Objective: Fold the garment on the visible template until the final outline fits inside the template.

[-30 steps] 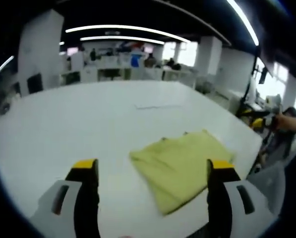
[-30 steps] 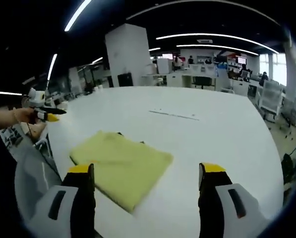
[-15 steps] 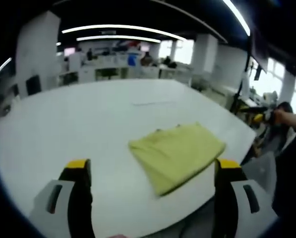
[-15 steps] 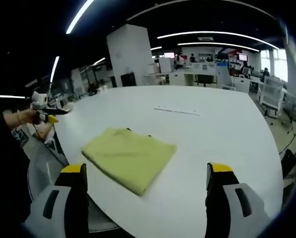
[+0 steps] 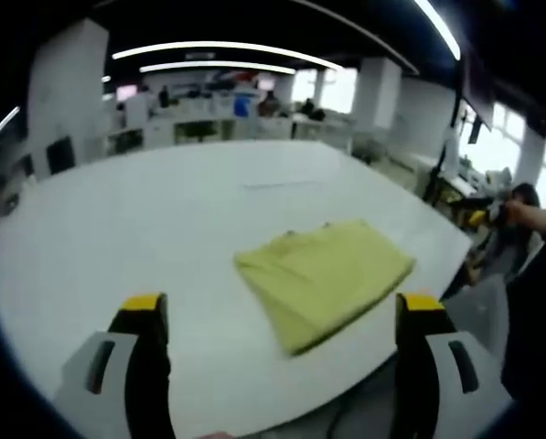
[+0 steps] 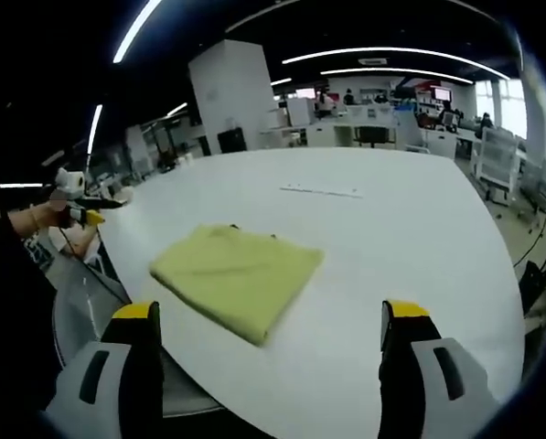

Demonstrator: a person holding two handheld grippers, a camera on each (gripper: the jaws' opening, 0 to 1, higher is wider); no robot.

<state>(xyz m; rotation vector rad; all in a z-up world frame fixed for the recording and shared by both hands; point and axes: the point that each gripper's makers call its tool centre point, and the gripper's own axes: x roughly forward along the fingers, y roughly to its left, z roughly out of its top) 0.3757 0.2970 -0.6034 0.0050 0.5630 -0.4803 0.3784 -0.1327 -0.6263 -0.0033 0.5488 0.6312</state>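
On the white table [image 5: 144, 229] lies one folded yellow garment [image 5: 323, 277].

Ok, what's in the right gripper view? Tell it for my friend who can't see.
A folded yellow garment lies flat on a big white table, near its edge. The right gripper is open, holding nothing. At the left, a hand holds the left gripper.

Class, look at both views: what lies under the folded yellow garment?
The folded yellow garment rests flat on the white table. Any template beneath it is covered, so it cannot be seen.
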